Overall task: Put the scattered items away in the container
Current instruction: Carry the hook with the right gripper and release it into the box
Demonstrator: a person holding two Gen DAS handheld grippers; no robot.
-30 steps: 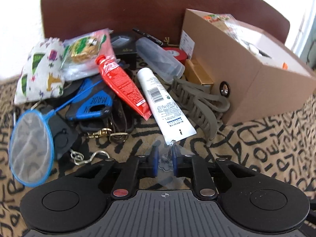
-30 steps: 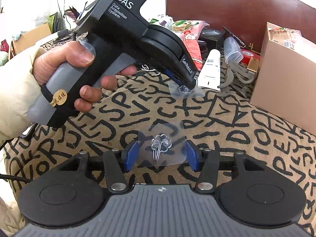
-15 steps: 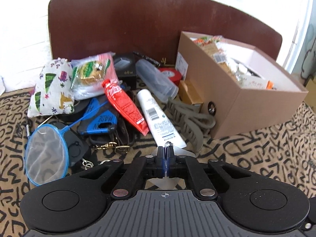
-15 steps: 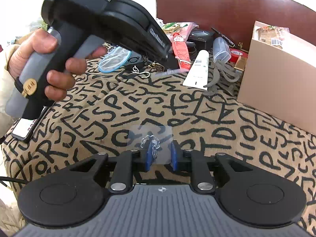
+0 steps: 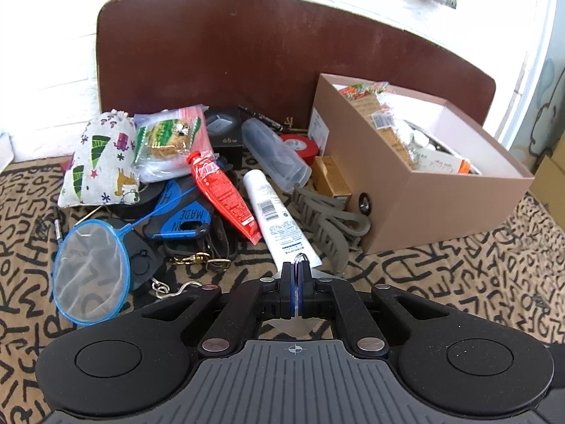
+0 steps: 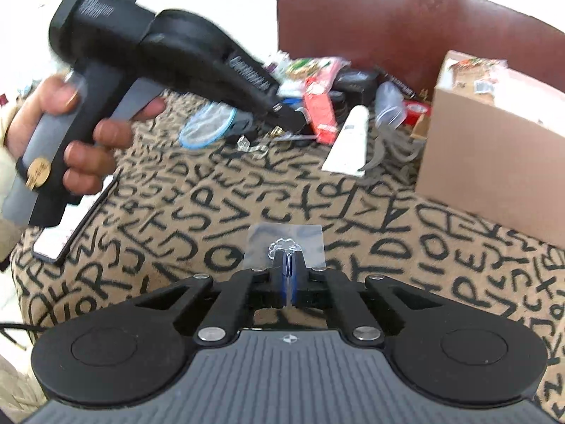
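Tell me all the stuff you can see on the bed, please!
cardboard box: 1, brown, right side, open, partly filled
white tube: 1, white, middle of the pile
red tube: 1, red, left of the white tube
hair claw: 1, grey-green, beside the box
clear case: 1, see-through, behind the white tube
cloth pouch: 1, white with pictures, far left
snack bag: 1, clear, beside the pouch
small net: 1, blue rim, front left
tape roll: 1, red, near the box
clear hook sticker: 2, see-through, one in each gripper
left gripper: shut on one sticker
right gripper: shut on the other
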